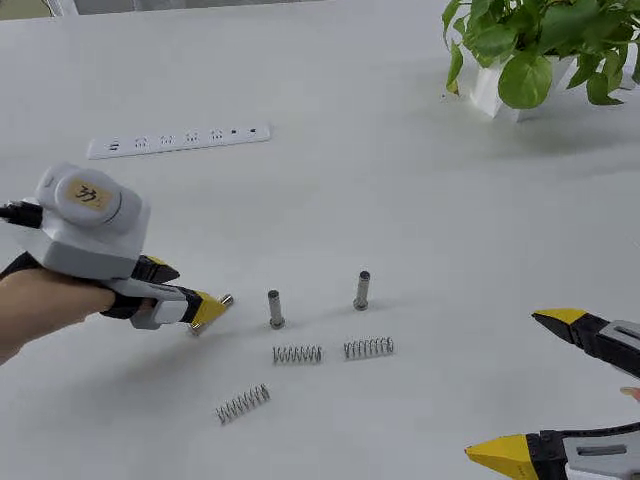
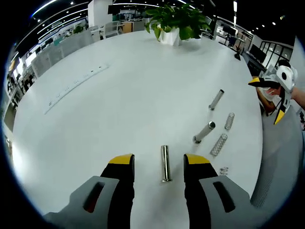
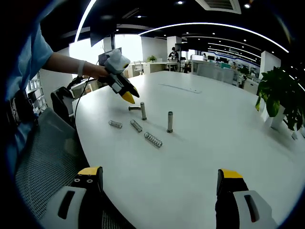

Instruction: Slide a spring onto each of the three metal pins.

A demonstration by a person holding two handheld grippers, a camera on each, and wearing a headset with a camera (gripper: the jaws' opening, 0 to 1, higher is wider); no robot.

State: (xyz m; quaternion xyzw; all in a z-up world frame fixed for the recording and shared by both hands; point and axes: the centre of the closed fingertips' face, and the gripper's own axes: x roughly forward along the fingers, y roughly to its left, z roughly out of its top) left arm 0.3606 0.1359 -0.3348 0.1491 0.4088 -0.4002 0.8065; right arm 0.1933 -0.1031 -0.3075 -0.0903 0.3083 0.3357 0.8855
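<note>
Two metal pins [image 1: 275, 309] [image 1: 361, 290] stand upright on the white table [image 1: 400, 200]. A third pin [image 2: 165, 163] lies flat between the jaws of my left gripper [image 2: 159, 158], which is open with a gap on each side of the pin. In the head view that gripper [image 1: 210, 308] is at the left, its yellow tips at the lying pin [image 1: 226, 299]. Three springs [image 1: 297, 354] [image 1: 368, 347] [image 1: 243, 403] lie loose in front of the pins. My right gripper [image 1: 520, 388] hangs open at the lower right, well away from the parts, holding nothing.
A white power strip [image 1: 178, 140] lies at the back left. A potted plant [image 1: 530, 50] stands at the back right. In the right gripper view a mesh office chair [image 3: 47, 143] stands by the table's edge.
</note>
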